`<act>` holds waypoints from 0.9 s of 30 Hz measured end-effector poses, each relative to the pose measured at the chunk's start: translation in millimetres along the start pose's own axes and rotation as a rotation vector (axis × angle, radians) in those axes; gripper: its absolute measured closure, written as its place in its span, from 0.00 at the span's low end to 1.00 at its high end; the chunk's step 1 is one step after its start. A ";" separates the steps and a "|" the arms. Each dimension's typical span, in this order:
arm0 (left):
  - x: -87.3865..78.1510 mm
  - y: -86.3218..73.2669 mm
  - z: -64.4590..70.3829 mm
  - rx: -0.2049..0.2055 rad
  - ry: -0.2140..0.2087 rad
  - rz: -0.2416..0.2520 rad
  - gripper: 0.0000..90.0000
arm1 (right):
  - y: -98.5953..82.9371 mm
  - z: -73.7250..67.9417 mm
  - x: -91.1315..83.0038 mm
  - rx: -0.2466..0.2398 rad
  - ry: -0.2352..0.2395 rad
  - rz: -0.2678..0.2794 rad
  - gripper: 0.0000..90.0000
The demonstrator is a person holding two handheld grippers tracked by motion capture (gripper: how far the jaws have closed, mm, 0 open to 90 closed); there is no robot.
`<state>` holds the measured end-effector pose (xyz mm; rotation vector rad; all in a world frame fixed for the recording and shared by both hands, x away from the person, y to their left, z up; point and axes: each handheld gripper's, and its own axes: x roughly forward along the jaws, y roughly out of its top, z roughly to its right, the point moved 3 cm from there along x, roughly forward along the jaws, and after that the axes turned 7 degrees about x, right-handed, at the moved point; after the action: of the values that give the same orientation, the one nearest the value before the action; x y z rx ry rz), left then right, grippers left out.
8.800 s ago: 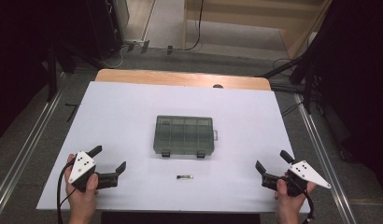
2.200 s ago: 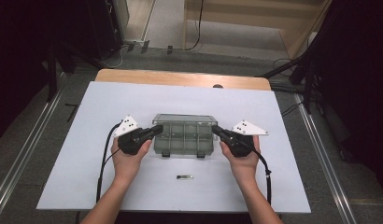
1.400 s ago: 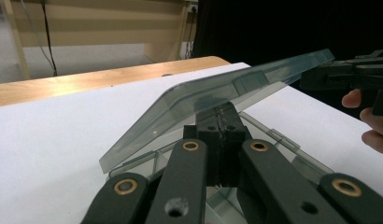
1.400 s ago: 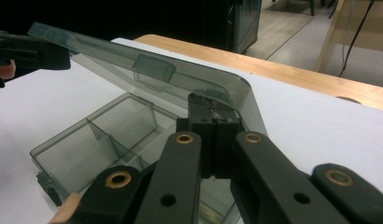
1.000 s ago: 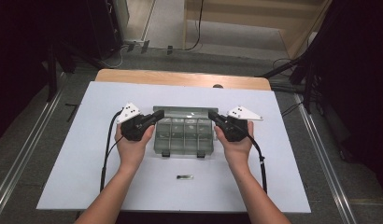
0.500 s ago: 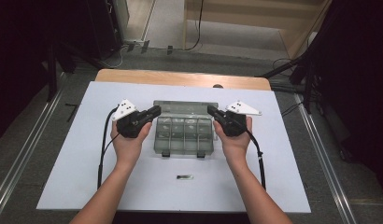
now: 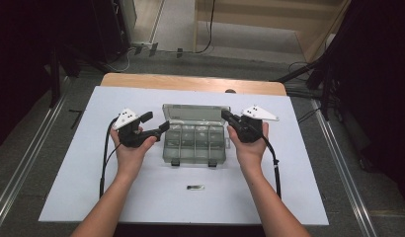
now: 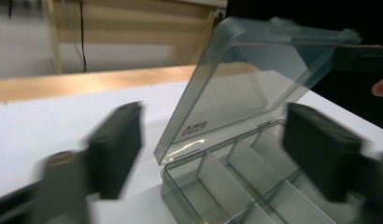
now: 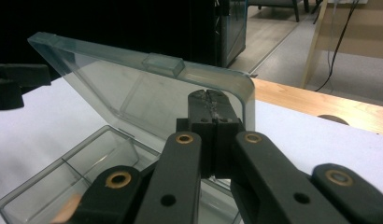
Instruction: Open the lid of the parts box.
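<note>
A clear grey compartment box (image 7: 195, 145) sits mid-table with its lid (image 7: 195, 111) raised on the far hinge. My right gripper (image 7: 225, 116) is shut, its tips resting against the inside of the lid (image 9: 110, 84) near its right corner (image 9: 213, 100). The left gripper (image 7: 156, 122) is open beside the box's left rear corner, touching nothing. In the left gripper view its blurred jaws (image 8: 217, 144) straddle the tilted lid (image 8: 245, 79) and the empty compartments (image 8: 227, 186).
A small dark metal piece (image 7: 195, 187) lies on the white tabletop (image 7: 309, 163) in front of the box. A wooden strip (image 7: 190, 83) runs along the table's far edge. Cables trail from both grippers back along the forearms.
Both grippers moved from the box's sides toward its rear corners. The lid, flat one second ago, now stands tilted up against the right gripper's tips.
</note>
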<state>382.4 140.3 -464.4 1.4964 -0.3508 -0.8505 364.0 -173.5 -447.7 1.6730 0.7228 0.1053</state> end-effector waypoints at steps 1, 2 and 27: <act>3.1 -0.2 -1.9 0.002 -0.002 0.000 0.02 | 0.1 0.5 -0.2 0.005 -0.001 -0.001 1.00; 5.3 0.0 -3.4 0.004 -0.009 0.003 0.00 | 0.4 1.9 -0.6 0.014 -0.004 0.000 1.00; 30.2 4.1 -13.7 0.012 0.074 -0.032 0.85 | 5.7 8.2 2.6 -0.001 -0.024 -0.001 1.00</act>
<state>413.2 129.2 -470.6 1.5437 -0.2783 -0.8170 372.1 -179.5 -445.4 1.6700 0.7050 0.0846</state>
